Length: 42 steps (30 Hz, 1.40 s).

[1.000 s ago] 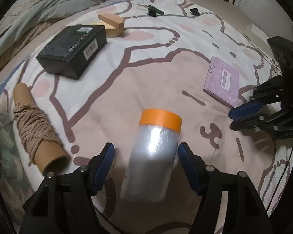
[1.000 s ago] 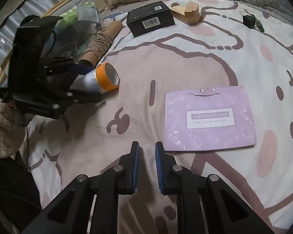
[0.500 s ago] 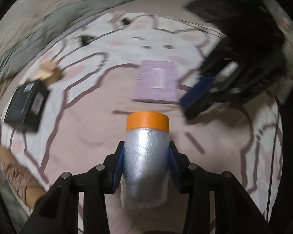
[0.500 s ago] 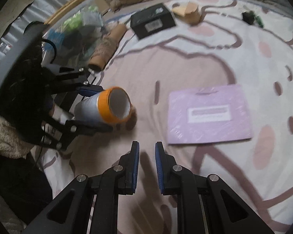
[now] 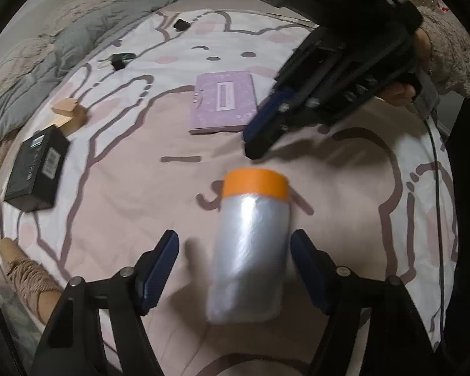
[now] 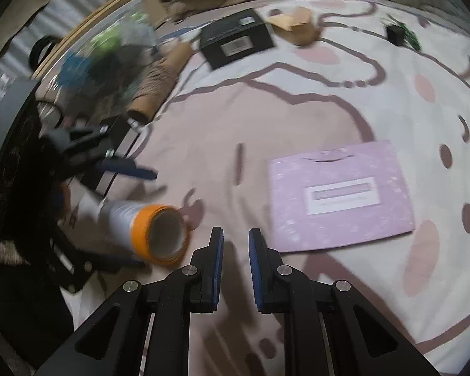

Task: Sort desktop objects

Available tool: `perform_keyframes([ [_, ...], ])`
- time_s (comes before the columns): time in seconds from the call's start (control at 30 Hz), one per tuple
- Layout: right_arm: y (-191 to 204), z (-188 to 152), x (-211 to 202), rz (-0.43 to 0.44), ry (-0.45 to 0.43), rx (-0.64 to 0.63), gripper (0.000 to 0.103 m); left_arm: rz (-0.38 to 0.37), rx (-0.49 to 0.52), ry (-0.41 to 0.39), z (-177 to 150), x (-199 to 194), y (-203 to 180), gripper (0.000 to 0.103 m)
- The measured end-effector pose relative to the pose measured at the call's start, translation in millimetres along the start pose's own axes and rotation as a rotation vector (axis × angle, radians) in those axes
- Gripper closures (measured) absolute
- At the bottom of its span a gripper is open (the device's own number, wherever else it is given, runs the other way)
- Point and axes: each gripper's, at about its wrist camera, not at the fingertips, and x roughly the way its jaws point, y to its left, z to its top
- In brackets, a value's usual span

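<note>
1. Letting go of the roll [image 5: 250,247] is the step in hand: the left gripper [image 5: 233,269] has its jaws opening, with the roll between them and both pads clear of it.
2. The roll lies on the bed [image 5: 125,188], orange end pointing away from the left gripper, near the middle of the sheet, with the purple book [image 5: 224,106] farther off.
3. Judging by its round shape, it could roll on the soft sheet; open fully and lift straight back so no pad brushes it.
4. The right gripper [image 6: 236,266] is clenched and holds nothing, hovering just right of the roll's open end; keep it still so it does not nudge the roll.
5. Far left sit the black box [image 5: 36,172] and the twine spool [image 5: 25,279]; leave a gap from them so the groups read apart.
</note>
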Motion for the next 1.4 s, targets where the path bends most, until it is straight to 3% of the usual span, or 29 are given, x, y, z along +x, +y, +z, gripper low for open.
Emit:
perform_keyframes([
  [0.33, 21.3, -4.2, -4.4, 0.11, 0.006, -0.059, 0.087, 0.05, -0.02, 0.073, -30.6, -5.9, 5.8, 0.029],
  [0.7, 47.2, -13.8, 6.8, 0.142, 0.079, -0.146, 0.087, 0.173, -0.14, 0.04, -30.4, -5.0, 41.7, 0.029],
  [0.8, 50.4, -14.0, 5.8, 0.144, 0.078, -0.154, 0.087, 0.122, -0.158, 0.036, -33.1, -7.1, 45.5, 0.029],
  [0.9, 46.6, -13.7, 3.2, 0.149, 0.072, -0.134, 0.087, -0.021, -0.164, 0.002, -35.1, -15.1, 42.1, 0.027],
  [1.0, 43.3, -11.5, 2.8, 0.152, 0.067, -0.113, 0.087, -0.097, -0.214, -0.043, -32.2, -19.4, 37.9, 0.009],
  [1.27, 36.2, -17.7, -9.4, 0.127, 0.054, -0.107, 0.087, -0.123, -0.337, -0.04, -23.3, -5.7, 41.2, 0.006],
  [1.4, 27.0, -20.6, -26.6, 0.068, -0.009, -0.106, 0.087, -0.165, -0.367, -0.051, -22.4, -5.8, 38.5, 0.0],
])
